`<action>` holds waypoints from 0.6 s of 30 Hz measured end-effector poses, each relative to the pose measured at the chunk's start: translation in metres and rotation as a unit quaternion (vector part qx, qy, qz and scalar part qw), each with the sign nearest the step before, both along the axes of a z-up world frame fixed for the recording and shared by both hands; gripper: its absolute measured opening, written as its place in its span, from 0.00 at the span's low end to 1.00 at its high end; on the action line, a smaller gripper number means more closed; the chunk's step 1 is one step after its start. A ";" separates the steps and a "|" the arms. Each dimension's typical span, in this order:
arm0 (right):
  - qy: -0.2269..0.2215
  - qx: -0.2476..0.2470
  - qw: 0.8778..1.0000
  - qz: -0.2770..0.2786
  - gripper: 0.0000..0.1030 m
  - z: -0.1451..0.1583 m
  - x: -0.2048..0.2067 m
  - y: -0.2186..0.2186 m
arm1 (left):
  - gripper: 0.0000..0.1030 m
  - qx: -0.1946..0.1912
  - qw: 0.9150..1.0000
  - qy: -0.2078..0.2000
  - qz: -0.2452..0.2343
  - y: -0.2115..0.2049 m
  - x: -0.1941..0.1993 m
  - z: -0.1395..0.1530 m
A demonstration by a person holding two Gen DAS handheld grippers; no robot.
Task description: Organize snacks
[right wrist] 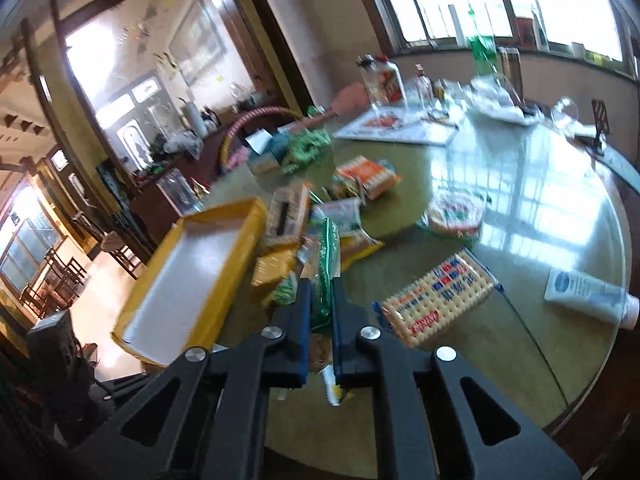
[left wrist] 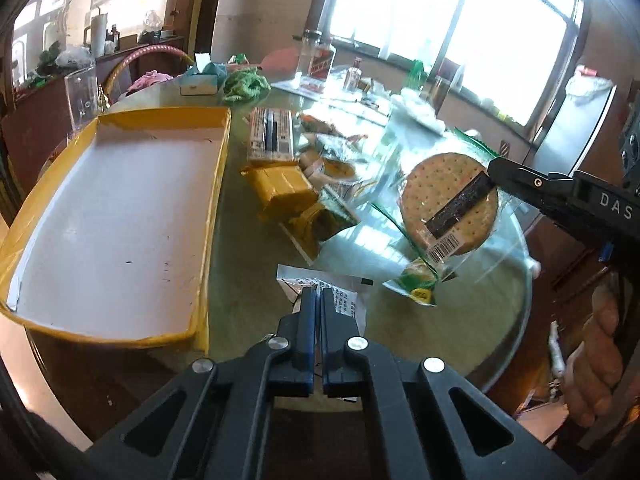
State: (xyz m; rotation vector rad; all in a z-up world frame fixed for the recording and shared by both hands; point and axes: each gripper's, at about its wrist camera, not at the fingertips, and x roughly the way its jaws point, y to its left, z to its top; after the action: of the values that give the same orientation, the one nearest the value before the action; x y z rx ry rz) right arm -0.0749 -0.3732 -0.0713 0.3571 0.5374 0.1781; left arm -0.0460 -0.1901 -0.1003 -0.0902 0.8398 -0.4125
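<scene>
Yellow-rimmed cardboard tray (left wrist: 120, 216), left wrist view, sits at the glass table's (left wrist: 248, 280) left edge. Left gripper (left wrist: 319, 300) has its jaws pressed together on a printed white packet (left wrist: 344, 288). Right gripper (left wrist: 494, 172) pinches a round cracker pack (left wrist: 448, 196) held above the table. Loose snacks, including yellow packets (left wrist: 280, 188), lie between tray and cracker pack.

Right wrist view: right gripper (right wrist: 321, 292) clamps the cracker pack (right wrist: 326, 276) edge-on, hiding part of the snack pile. Square cracker pack (right wrist: 438, 298) and white tube (right wrist: 592, 298) lie to the right.
</scene>
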 end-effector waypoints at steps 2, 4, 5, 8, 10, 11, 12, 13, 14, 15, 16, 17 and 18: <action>-0.018 -0.002 1.000 0.010 0.09 0.013 -0.008 0.007 | 0.00 -0.009 1.000 -0.006 0.012 0.012 -0.003 0.010; -0.030 0.004 0.999 0.027 0.09 0.020 -0.008 0.017 | 0.00 -0.023 0.999 -0.016 0.026 0.030 -0.006 0.021; -0.034 0.008 0.999 0.034 0.09 0.022 -0.007 0.022 | 0.00 -0.027 0.999 -0.022 0.035 0.039 -0.007 0.026; -0.039 0.021 0.997 0.067 0.09 0.026 0.006 0.045 | 0.00 -0.031 0.995 -0.043 0.082 0.078 -0.006 0.040; -0.035 0.037 0.994 0.094 0.09 0.025 0.021 0.063 | 0.00 -0.028 0.992 -0.050 0.112 0.098 -0.002 0.044; -0.030 0.045 0.992 0.111 0.09 0.022 0.031 0.074 | 0.00 -0.028 0.990 -0.052 0.129 0.109 0.001 0.044; -0.024 0.056 0.990 0.130 0.09 0.020 0.042 0.085 | 0.00 -0.028 0.988 -0.053 0.143 0.121 0.006 0.044; -0.020 0.062 0.987 0.146 0.09 0.017 0.051 0.096 | 0.00 -0.029 0.986 -0.052 0.155 0.130 0.011 0.042; -0.011 0.066 0.984 0.165 0.09 0.012 0.065 0.113 | 0.00 -0.029 0.985 -0.049 0.165 0.139 0.016 0.039; -0.002 0.070 0.982 0.177 0.09 0.007 0.073 0.125 | 0.00 -0.028 0.983 -0.044 0.175 0.147 0.023 0.035; 0.011 0.077 0.979 0.190 0.09 0.000 0.082 0.137 | 0.00 -0.034 0.982 -0.036 0.184 0.155 0.030 0.030; 0.031 0.084 0.974 0.207 0.09 -0.009 0.094 0.152 | 0.00 -0.038 0.981 -0.029 0.187 0.161 0.034 0.026; 0.042 0.085 0.972 0.215 0.09 -0.016 0.099 0.162 | 0.00 -0.036 0.981 -0.023 0.191 0.164 0.039 0.021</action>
State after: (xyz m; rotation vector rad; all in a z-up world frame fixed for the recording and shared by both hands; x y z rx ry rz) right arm 0.0246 -0.2115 -0.0870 0.4131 0.6817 0.6326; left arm -0.0069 -0.0263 -0.0791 -0.3024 0.7409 -0.0828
